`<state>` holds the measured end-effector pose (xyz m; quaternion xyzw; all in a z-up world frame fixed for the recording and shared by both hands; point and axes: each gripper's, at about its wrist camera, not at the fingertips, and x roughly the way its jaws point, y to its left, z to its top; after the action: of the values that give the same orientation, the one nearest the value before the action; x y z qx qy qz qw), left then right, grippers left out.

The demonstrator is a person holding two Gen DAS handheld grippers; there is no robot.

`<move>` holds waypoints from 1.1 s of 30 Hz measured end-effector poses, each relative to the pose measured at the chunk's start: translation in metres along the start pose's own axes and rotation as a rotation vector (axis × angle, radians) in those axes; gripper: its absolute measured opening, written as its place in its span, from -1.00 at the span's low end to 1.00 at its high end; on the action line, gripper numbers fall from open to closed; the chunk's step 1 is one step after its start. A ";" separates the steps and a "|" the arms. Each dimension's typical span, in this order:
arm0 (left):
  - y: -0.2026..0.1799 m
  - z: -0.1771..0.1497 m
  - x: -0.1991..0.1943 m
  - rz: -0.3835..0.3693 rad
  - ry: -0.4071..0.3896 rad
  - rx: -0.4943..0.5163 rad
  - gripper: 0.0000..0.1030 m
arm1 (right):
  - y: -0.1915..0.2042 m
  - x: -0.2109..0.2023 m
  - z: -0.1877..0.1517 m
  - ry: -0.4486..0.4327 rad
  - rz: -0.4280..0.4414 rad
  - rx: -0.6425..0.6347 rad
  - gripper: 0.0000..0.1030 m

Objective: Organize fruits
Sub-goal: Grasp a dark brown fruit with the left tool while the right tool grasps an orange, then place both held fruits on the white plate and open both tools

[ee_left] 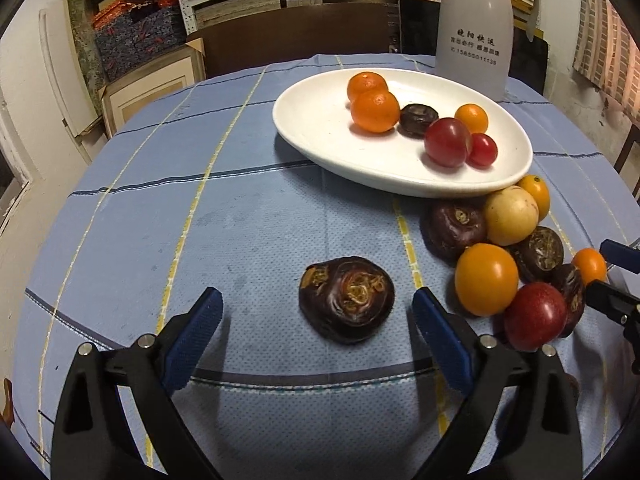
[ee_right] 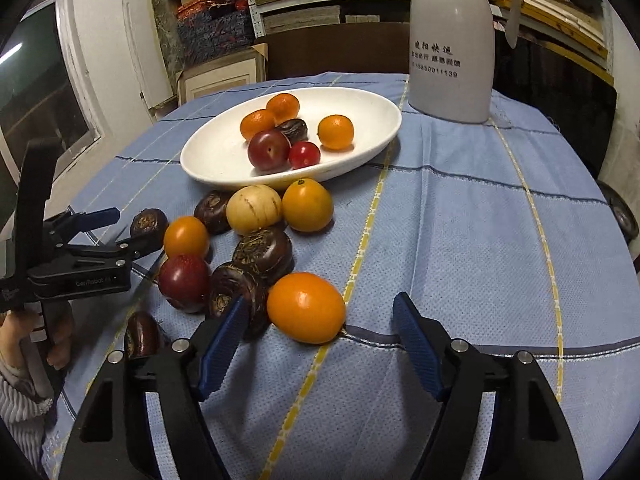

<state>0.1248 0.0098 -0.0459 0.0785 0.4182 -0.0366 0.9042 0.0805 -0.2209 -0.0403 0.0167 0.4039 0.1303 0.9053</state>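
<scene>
A dark water chestnut [ee_left: 346,300] lies alone on the blue cloth between the fingers of my left gripper [ee_left: 316,294], which is open and clear of it. My right gripper [ee_right: 320,302] is open around an orange fruit [ee_right: 306,308], with gaps on both sides. That orange lies at the near edge of a pile [ee_right: 244,240] of chestnuts, orange and red fruits and one pale fruit. The white plate [ee_right: 200,168] behind holds several fruits. In the right wrist view the left gripper [ee_right: 126,229] stands at the left.
A white thermos jug [ee_right: 452,52] stands behind the plate at the far right. A brown chair back and packed shelves lie beyond the round table's far edge. A person's hand [ee_right: 24,344] holds the left gripper's handle.
</scene>
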 end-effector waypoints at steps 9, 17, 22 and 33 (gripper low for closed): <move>-0.003 -0.001 0.004 -0.101 0.023 -0.001 0.14 | -0.012 0.002 0.001 0.020 0.057 0.055 0.05; -0.007 0.000 0.004 -0.132 0.016 0.003 -0.09 | -0.002 0.017 0.008 0.041 0.051 0.015 -0.29; -0.007 -0.003 -0.002 -0.153 0.002 -0.007 -0.11 | -0.003 0.012 0.007 0.031 0.049 0.019 -0.30; -0.001 0.069 -0.036 -0.134 -0.138 -0.077 -0.11 | -0.015 -0.015 0.075 -0.110 0.063 0.095 -0.30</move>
<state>0.1534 -0.0034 0.0257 0.0126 0.3605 -0.0863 0.9287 0.1298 -0.2334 0.0191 0.0795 0.3586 0.1384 0.9197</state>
